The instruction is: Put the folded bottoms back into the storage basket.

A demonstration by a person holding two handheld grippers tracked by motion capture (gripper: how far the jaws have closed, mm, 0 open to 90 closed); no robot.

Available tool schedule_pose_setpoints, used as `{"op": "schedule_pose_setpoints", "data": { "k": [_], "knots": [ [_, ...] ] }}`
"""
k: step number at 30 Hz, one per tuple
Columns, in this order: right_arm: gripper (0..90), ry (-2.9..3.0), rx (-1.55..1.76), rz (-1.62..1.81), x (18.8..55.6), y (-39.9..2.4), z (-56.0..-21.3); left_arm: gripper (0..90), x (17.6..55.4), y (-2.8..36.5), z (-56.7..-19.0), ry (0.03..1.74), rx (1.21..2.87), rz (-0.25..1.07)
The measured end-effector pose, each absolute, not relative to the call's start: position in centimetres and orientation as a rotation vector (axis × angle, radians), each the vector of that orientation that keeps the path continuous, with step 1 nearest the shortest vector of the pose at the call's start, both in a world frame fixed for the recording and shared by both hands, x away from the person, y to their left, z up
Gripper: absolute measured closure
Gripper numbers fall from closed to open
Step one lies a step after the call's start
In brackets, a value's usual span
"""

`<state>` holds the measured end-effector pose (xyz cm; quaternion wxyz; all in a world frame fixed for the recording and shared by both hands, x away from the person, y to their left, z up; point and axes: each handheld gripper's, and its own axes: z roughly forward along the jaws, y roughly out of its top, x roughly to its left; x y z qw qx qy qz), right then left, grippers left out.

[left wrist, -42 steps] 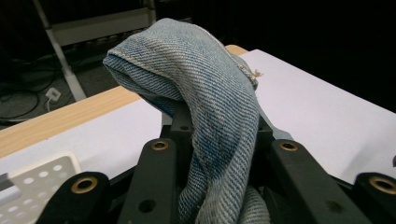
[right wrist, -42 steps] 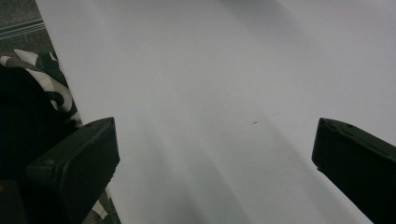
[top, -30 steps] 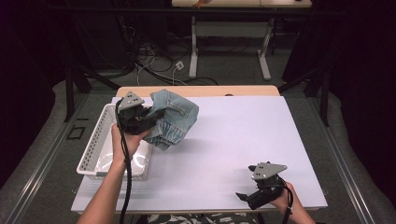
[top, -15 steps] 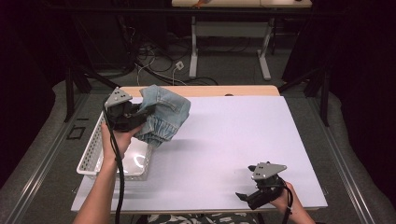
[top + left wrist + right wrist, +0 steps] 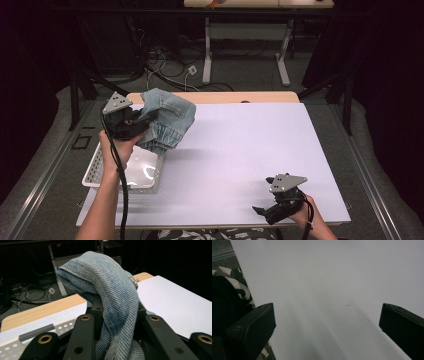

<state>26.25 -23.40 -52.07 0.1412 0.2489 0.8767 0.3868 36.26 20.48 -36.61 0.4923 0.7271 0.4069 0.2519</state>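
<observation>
The left hand-held gripper was clamped on a folded denim garment, raised above the white perforated basket. The right hand-held gripper rested with jaws apart on the white surface. Dark room beyond; the left gripper view hid the garment's lower end between the jaws.

Denim garment rough twill; basket perforated white plastic; table matt.

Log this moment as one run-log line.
left gripper: shut on blue denim garment, lifted above white perforated plastic basket | right gripper: open, empty, low over white table
</observation>
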Motion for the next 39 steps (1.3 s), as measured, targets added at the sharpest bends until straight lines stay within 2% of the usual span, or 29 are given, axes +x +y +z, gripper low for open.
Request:
{"op": "schedule_pose_setpoints", "data": {
  "k": [18, 39],
  "knots": [
    [0.3, 2.532, 0.720, 1.114, 26.3, -23.4, -52.1, 72.3, 35.3, 22.5, -35.3, 1.011, 1.743, 0.663],
    [0.3, 2.528, 0.719, 1.117, 26.3, -23.4, -52.1, 72.3, 35.4, 24.4, -35.4, 1.085, 1.746, 0.710]
  ]
}}
